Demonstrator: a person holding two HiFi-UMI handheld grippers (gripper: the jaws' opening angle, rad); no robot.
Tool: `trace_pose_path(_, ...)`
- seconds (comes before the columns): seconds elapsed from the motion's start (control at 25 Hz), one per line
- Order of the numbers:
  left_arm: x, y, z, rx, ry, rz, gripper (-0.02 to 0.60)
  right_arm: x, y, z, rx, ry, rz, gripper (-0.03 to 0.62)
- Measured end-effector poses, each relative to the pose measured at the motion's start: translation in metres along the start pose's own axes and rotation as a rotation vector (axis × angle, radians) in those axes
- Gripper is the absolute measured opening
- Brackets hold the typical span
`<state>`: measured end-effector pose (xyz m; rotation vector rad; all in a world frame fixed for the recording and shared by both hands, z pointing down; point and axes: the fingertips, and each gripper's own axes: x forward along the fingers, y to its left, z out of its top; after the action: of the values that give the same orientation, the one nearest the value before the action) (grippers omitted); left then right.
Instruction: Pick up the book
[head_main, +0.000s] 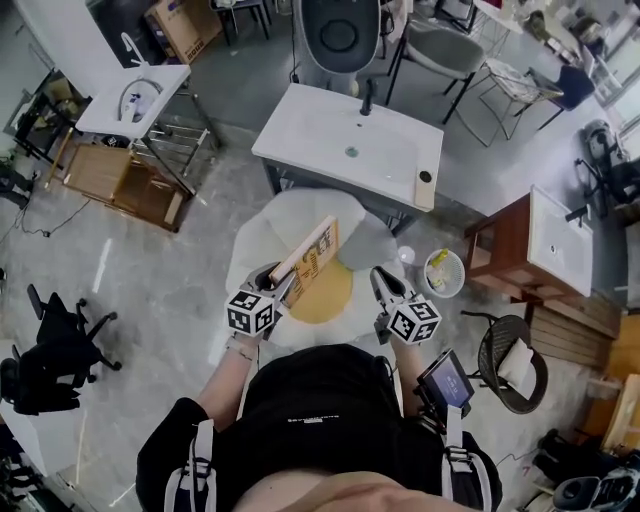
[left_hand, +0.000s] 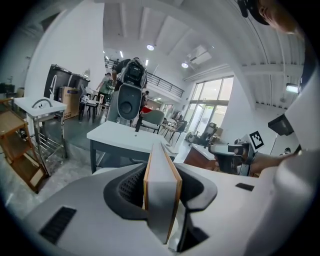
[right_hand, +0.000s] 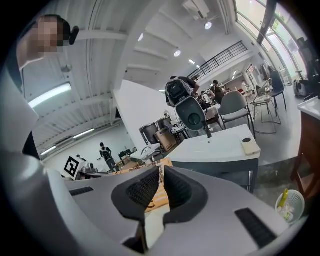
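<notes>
While the left gripper (head_main: 283, 283) clamps the book (head_main: 312, 256) across its two covers at the near end, the volume hangs clear above the round table (head_main: 262, 232), with its far end reaching out over the tabletop's yellow middle. The left gripper view shows both pads pressed flat on the orange boards, with the pale page block between them. The right gripper (head_main: 381, 281) hovers over the near side of the table, just beside the book but apart from it. Its jaws are drawn together with nothing between them.

The book looks stiff and moderately thick, so it should not sag. Its covers seem smooth, though, and with only one end held the free length may pivot downward. A deep bite close to the spine looks safest, and the idle tongs could steady the far end.
</notes>
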<state>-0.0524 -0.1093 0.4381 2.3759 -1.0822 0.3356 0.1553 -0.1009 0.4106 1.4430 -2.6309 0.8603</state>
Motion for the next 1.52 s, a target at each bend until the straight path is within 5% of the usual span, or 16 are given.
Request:
trace_pose_path(0.68,-0.047,-0.002,0.044,-0.011,-0.124,0.067,0.155,0.024,0.025,0.035,-0.061,-0.007,0.084,0.048)
trace_pose_path(1.52,-0.078,0.011,0.024,-0.067,-0.141,0.128,0.155,0.041,0.054,0.017,-0.09,0.034,0.158,0.048)
